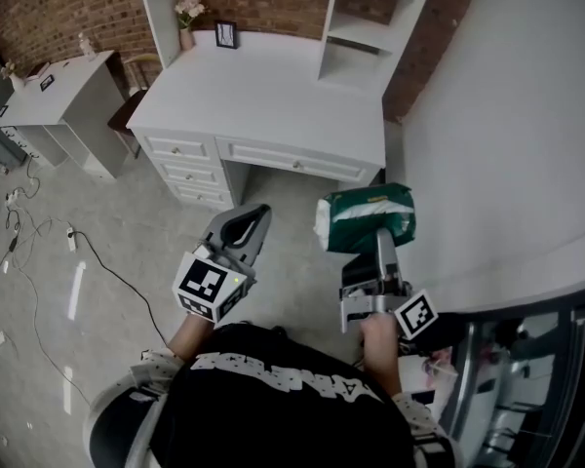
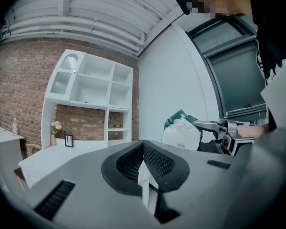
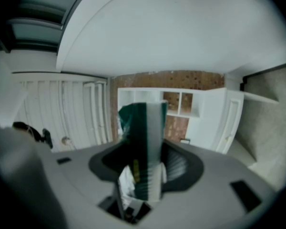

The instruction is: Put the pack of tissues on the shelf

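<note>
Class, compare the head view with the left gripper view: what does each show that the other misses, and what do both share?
Head view only: floor cables, the desk drawers and the side table.
Left gripper view only: the ceiling and the upper shelf compartments.
Both: the left gripper, shut and empty, the tissue pack held in the right gripper, and the picture frame.

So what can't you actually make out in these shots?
Print on the pack of tissues: blurred in the right gripper view, too small in the head view.
Picture inside the frame on the desk: too small in every view.
Top of the shelf: cut off by the head view's upper edge.
Floor under the person: hidden by their body in the head view.
</note>
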The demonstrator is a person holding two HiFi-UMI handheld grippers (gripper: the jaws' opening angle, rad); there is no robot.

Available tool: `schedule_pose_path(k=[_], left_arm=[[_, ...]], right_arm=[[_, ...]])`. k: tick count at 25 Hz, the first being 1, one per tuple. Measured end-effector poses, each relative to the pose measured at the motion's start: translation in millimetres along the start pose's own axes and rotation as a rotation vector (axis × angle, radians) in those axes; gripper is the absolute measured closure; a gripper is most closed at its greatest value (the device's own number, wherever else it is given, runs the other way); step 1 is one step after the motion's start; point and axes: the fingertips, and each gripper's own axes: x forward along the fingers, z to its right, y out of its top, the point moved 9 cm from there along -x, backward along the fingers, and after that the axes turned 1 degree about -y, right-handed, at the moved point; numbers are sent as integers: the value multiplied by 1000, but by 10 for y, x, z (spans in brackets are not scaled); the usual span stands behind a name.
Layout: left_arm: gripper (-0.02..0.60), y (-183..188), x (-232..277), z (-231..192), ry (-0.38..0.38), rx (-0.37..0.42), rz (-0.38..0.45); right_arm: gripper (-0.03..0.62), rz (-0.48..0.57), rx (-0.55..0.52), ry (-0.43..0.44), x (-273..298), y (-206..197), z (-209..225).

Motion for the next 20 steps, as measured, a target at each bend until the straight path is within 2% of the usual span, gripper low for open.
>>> schedule_pose_path(k=[9,15,20], left_arm=[[548,-5,51,-97,52,16,-14],[548,26,217,-415,44,14,-4],[548,-17,332,-517,29,31,21]], right_arm=[[373,-36,22,12,206,64,127],[373,-50,14,8,544,-5,156],[373,-50,4,20,670,-18,242]])
